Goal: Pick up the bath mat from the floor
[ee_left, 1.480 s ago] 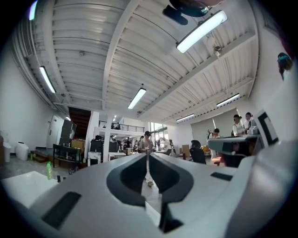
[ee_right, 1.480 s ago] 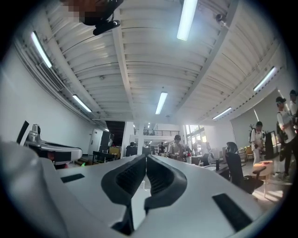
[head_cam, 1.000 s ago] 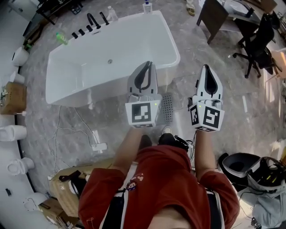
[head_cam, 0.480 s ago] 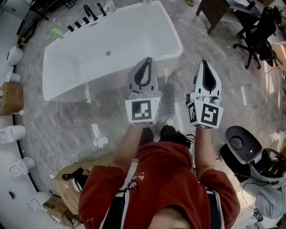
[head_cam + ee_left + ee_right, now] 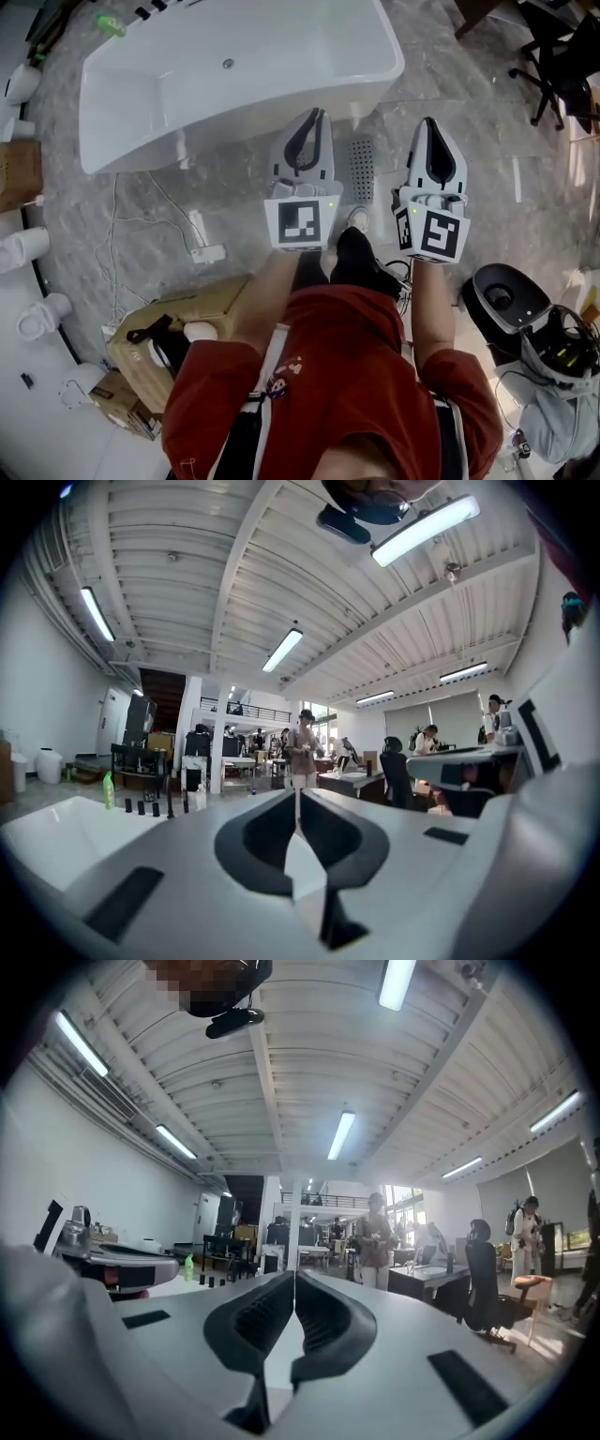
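Observation:
The bath mat (image 5: 362, 170) is a grey perforated strip lying on the marbled floor just in front of the white bathtub (image 5: 234, 66); only a narrow part shows between my two grippers. My left gripper (image 5: 318, 113) is held out level to the left of the mat, jaws shut and empty. My right gripper (image 5: 428, 123) is level to the right of it, also shut with nothing in it. In the left gripper view the left gripper (image 5: 297, 791) has its jaws together, and so does the right gripper (image 5: 294, 1274) in the right gripper view. The mat is in neither gripper view.
The person's black shoes (image 5: 361, 262) stand just behind the mat. A cable with a power strip (image 5: 208, 253) runs on the floor at left. A cardboard box (image 5: 159, 347), toilets (image 5: 23, 244), a black round bin (image 5: 502, 300) and an office chair (image 5: 562, 56) ring the area.
Both grippers have sunk lower and stay shut. The tub and mat have slid up the head view as the person leaned closer over the mat.

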`<act>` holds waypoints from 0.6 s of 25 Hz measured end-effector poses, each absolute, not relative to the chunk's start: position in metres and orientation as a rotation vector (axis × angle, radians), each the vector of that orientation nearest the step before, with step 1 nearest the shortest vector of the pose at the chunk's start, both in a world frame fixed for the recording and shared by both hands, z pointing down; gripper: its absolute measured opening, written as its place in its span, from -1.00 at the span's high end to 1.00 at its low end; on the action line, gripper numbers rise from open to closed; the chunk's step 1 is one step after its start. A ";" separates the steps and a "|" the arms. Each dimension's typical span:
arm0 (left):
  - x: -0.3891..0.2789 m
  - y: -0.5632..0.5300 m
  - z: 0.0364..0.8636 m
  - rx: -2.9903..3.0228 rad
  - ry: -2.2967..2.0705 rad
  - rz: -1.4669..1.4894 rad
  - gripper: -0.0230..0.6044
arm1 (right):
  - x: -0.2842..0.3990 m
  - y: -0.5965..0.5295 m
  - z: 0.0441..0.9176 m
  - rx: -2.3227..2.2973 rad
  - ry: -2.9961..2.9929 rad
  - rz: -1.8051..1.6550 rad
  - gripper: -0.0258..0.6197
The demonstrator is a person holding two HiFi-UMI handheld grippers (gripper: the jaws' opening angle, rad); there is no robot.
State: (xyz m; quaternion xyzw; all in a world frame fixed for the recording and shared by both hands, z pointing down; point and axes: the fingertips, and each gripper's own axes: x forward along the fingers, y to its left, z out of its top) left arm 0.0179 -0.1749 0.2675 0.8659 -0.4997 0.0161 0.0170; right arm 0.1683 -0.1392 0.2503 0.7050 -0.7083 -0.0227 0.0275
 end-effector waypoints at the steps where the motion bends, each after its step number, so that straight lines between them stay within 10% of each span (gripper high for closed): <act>1: 0.016 -0.174 0.277 2.680 -1.549 0.062 0.84 | 0.166 -0.139 0.259 2.166 -2.186 -0.053 0.88; 15: -0.007 -0.160 0.425 2.530 -1.590 0.190 0.84 | 0.145 -0.131 0.408 2.098 -2.240 0.156 0.88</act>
